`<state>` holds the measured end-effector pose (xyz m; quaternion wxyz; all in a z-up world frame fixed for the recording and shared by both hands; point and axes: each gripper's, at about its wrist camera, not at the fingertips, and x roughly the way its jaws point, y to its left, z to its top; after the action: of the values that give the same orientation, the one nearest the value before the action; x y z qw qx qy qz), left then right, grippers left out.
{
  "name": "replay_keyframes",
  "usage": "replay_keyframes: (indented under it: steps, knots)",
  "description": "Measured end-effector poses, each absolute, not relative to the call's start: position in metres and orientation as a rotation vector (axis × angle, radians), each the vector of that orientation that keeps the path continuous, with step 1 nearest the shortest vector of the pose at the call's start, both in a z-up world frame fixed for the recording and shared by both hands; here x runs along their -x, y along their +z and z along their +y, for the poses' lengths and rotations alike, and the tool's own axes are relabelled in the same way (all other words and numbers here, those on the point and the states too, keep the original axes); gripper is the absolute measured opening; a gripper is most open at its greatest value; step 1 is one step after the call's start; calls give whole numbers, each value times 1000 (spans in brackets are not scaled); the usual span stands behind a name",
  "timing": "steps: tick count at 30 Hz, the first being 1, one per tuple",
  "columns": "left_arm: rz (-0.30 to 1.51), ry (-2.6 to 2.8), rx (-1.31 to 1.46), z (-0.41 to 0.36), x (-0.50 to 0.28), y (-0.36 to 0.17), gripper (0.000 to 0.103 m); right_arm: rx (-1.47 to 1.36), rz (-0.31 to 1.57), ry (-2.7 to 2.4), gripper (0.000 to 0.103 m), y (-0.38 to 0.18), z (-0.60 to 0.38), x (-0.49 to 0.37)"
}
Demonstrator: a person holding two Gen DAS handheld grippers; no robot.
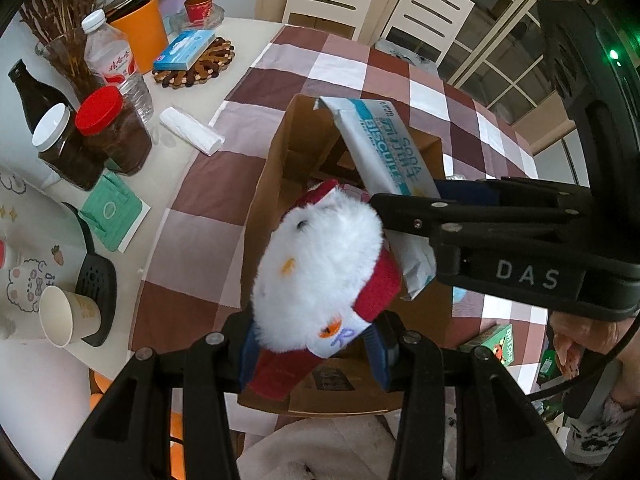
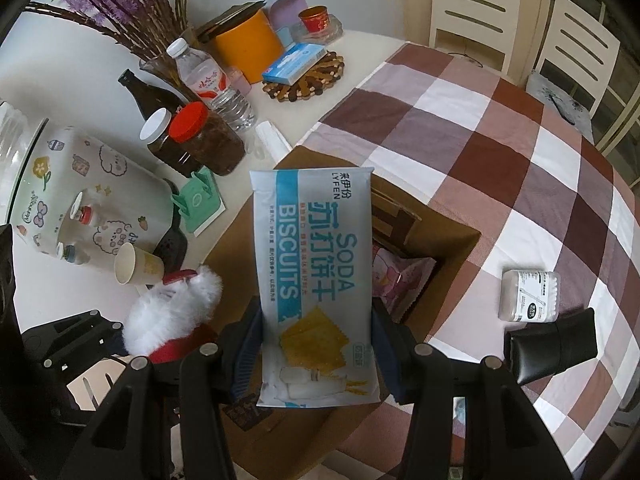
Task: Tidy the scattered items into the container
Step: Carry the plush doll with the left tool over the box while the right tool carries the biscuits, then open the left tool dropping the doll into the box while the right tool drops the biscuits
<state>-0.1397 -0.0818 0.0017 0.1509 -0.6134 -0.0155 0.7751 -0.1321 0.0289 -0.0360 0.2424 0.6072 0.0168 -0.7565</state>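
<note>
My left gripper [image 1: 314, 350] is shut on a white fluffy plush toy [image 1: 320, 268] with red trim and holds it over the open cardboard box [image 1: 272, 184]. My right gripper [image 2: 316, 344] is shut on a blue and white soda biscuits packet [image 2: 314, 280] and holds it over the same box [image 2: 448, 240]. The packet also shows in the left wrist view [image 1: 388, 152], leaning into the box. The plush also shows in the right wrist view [image 2: 172, 312], at the lower left. A pink packet [image 2: 400, 276] lies inside the box.
On the checked cloth [image 2: 500, 140] right of the box lie a clear cotton swab box [image 2: 528, 296] and a black pouch [image 2: 552, 344]. A green small box [image 1: 492, 342] lies near the right. Jars [image 1: 112, 128], bottles, a paper cup [image 1: 68, 316] and an orange tub [image 2: 248, 44] crowd the left.
</note>
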Motion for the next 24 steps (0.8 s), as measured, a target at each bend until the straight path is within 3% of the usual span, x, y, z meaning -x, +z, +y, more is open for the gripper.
replay_keyframes:
  steps: [24]
  knots:
    - [1, 2195, 1782, -71, 137, -1, 46, -1679, 67, -2014, 52, -46, 24, 132]
